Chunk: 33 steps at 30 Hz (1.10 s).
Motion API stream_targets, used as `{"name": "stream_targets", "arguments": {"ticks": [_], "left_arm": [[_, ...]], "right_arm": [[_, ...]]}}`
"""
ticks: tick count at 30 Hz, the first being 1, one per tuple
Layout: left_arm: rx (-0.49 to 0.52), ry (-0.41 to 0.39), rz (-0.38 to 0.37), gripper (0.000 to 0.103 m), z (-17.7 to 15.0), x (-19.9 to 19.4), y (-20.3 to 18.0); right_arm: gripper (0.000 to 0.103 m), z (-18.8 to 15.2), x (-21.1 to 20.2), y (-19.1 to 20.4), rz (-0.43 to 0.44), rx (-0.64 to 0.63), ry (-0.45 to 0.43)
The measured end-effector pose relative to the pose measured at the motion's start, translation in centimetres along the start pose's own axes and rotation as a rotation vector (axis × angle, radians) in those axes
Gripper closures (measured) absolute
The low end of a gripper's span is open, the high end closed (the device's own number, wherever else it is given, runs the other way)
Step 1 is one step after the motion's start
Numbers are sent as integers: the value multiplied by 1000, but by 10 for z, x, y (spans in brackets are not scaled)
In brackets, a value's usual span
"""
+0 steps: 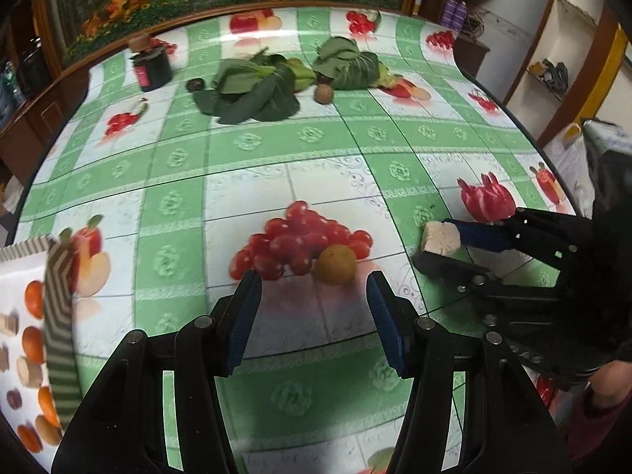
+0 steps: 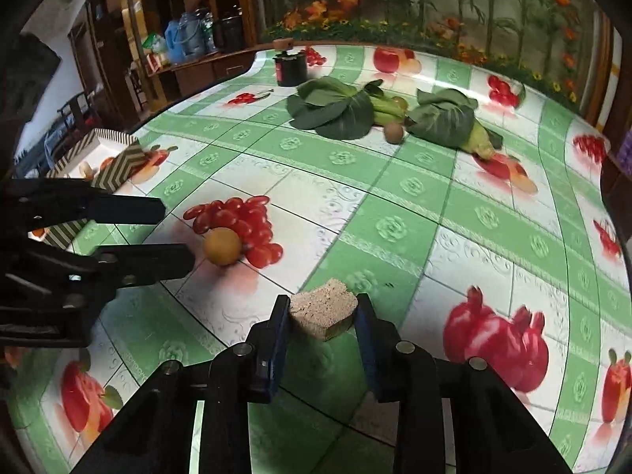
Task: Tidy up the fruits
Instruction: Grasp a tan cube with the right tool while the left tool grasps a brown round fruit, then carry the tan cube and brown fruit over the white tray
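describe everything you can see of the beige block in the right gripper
The beige block is a coarse, crumbly-looking chunk, squarish with rounded corners, pale tan on top with a darker shaded side. It sits between the blue pads of the right gripper, which press both its sides, over the green checked tablecloth; whether it touches the cloth is unclear.

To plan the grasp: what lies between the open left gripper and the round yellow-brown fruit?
Only bare tablecloth between left gripper and fruit, per left wrist view.

Two leafy greens (image 1: pixel 252 93), two kiwis (image 1: pixel 324 93) (perhaps), one jar (image 1: pixel 152 69).
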State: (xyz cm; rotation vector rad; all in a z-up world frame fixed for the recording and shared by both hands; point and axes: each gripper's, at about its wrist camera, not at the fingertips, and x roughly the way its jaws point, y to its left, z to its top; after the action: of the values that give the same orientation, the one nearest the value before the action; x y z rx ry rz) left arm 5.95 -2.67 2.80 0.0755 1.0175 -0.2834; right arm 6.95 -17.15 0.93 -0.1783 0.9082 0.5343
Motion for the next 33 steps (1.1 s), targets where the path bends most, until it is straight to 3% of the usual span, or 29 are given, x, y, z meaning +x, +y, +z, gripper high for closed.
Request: {"name": "stream_targets", "arguments": {"ticks": [7, 10, 17, 33], "left_arm": [[24, 6, -47, 49, 7, 17, -9], [36, -8, -19, 80, 7, 21, -9], [28, -24, -24, 79, -3, 9, -6], [-37, -104, 79, 79, -50, -47, 31]], "right_arm": [[71, -2, -4, -11, 30, 47, -15], [71, -2, -4, -11, 27, 50, -16], [71, -4, -10, -6, 38, 69, -39], [71, -12, -22, 55, 131, 79, -70]]}}
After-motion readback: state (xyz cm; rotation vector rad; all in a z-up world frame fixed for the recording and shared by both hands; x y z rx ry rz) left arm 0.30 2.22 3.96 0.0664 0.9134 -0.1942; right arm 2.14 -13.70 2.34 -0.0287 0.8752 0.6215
